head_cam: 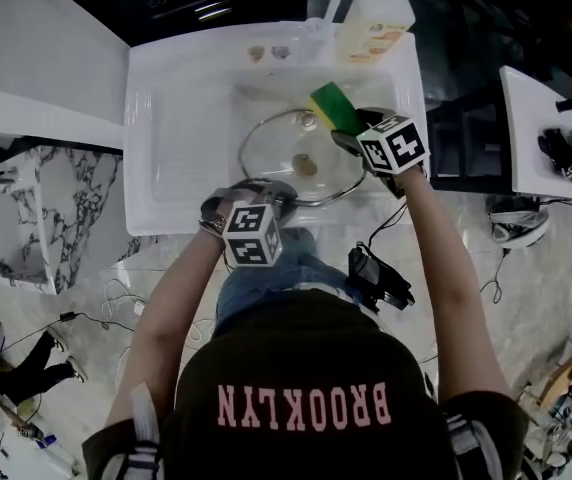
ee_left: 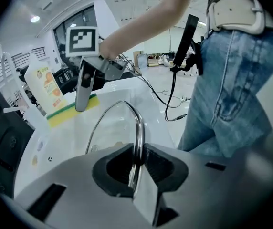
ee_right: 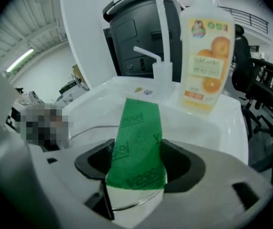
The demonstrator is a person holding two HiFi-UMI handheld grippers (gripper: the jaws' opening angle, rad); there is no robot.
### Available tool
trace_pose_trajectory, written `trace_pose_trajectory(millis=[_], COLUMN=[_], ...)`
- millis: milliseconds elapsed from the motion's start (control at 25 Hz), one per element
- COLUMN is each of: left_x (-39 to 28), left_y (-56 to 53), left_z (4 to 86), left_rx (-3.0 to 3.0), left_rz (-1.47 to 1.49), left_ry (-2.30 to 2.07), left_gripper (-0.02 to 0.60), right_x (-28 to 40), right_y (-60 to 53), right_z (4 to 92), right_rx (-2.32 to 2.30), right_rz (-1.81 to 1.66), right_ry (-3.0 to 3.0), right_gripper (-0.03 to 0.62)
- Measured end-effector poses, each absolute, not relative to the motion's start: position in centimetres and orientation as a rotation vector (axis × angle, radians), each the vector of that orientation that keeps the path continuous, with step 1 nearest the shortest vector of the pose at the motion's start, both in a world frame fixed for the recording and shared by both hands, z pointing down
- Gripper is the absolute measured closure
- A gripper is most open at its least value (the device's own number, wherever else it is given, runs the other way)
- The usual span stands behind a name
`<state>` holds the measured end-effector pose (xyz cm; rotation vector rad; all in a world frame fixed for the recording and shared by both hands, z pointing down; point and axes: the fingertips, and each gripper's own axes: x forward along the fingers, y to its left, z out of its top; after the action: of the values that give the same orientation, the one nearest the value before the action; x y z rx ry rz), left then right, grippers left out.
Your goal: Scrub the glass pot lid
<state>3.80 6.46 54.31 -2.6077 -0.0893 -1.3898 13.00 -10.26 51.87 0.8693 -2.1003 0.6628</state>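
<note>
Glass is what is worrying me here: I am pinching the glass pot lid (head_cam: 301, 158) by its thin steel rim alone, my left gripper (ee_left: 136, 163) closed on the near edge, while the lid is lying over the basin of the white sink (head_cam: 176, 118). My right gripper (ee_right: 136, 168) is clamping a green-and-yellow sponge (head_cam: 331, 105) at the lid's far right rim, just in front of the soap bottle (head_cam: 371, 23); whether the sponge is touching the glass I cannot tell.

If I am bearing down too hard out there, the rim could be slipping from the left jaws, with the lid dropping against the basin and chipping. Scrubbing off-centre would also be twisting it in that narrow grip.

Being round, the lid is showing no real long axis. Its broad face is facing up toward me, with the near rim at my body and the far rim toward the bottle.
</note>
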Motion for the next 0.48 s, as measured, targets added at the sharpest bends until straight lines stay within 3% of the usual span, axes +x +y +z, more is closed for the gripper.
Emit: trace_pose_trajectory(millis=[480], left_x=[6.2], left_y=[5.4], left_z=[50.4], left_rx=[-2.87], left_rz=[-1.364], left_ry=[0.16], left_gripper=[0.523], right_x=[19.3], right_y=[-5.5], right_z=[44.7], right_rx=[1.188], right_rz=[0.725], right_ry=[-2.217], right_gripper=[0.299])
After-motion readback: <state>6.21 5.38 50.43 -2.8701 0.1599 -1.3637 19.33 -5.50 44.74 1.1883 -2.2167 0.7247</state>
